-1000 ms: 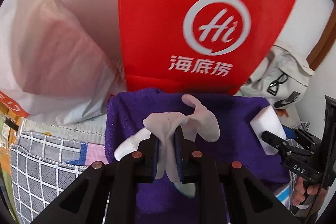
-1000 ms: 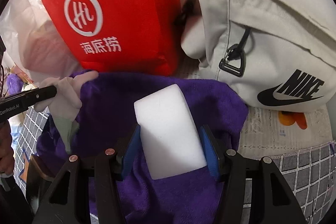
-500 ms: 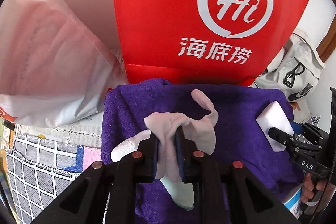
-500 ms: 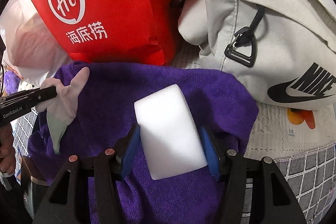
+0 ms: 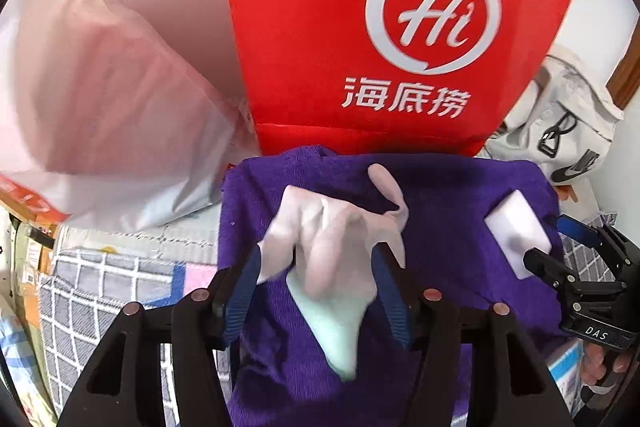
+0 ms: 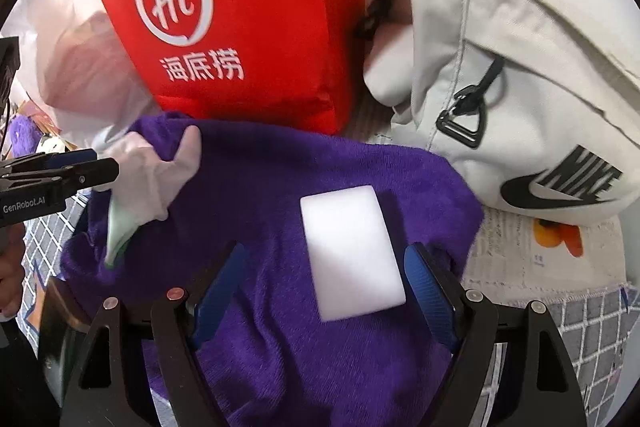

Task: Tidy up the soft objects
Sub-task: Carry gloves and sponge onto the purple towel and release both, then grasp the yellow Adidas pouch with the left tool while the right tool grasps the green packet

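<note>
Both claws just opened: left claw (image 5: 316,291) straddles the sock (image 5: 332,255) lengthwise, right claw (image 6: 324,291) wide around the sponge (image 6: 350,251) on the towel (image 6: 280,327)

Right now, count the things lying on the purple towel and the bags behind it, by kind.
Socks: 1, the pale sock on the purple towel
Sponges: 1, the white sponge
Bags: 3, red bag, plastic bag, white bag
Total: 5
</note>
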Tool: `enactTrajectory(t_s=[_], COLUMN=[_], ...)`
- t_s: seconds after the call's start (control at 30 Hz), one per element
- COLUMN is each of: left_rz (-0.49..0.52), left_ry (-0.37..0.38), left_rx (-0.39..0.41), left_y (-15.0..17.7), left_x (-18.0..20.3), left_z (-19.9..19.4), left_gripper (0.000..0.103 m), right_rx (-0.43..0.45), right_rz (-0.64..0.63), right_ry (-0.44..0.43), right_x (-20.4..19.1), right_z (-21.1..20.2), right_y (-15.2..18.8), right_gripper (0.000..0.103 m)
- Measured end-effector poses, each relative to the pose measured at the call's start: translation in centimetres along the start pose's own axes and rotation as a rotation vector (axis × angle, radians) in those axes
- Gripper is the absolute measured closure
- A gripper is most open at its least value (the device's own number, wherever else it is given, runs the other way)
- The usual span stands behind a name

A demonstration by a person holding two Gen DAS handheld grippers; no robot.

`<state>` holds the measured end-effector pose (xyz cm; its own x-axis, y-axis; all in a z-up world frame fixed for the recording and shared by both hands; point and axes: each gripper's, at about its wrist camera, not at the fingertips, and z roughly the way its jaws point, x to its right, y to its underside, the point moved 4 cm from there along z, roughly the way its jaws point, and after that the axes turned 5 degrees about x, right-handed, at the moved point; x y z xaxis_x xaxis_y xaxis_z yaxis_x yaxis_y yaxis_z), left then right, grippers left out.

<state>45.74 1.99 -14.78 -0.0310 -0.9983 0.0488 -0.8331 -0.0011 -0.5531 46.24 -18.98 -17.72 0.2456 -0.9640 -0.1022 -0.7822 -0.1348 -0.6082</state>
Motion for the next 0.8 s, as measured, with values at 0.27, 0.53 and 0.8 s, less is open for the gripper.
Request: enactTrajectory(t_s=[0.27, 0.53, 0.8], left_rz=[-0.008, -0.065, -0.063], left_ry=[-0.025, 0.034, 0.032], left_rx=[0.083, 0.125, 0.122], left_y=[2.1, 6.0, 12.1], left_x=[-1.4, -1.7, -1.3], left_z=[-6.5, -13.3, -17.2], left_gripper=[0.045, 0.045, 0.045], right_rx=[0.057, 0.077, 0.134], right_rz=[0.054, 0.103, 0.021], right_ry=[-0.016, -0.102, -0.096], right_x=[-1.2, -2.8, -5.9], right_z=[-6.8, -14.1, -20.3], right_y=[1.7, 6.0, 12.1], right_gripper=[0.022, 0.022, 0.025])
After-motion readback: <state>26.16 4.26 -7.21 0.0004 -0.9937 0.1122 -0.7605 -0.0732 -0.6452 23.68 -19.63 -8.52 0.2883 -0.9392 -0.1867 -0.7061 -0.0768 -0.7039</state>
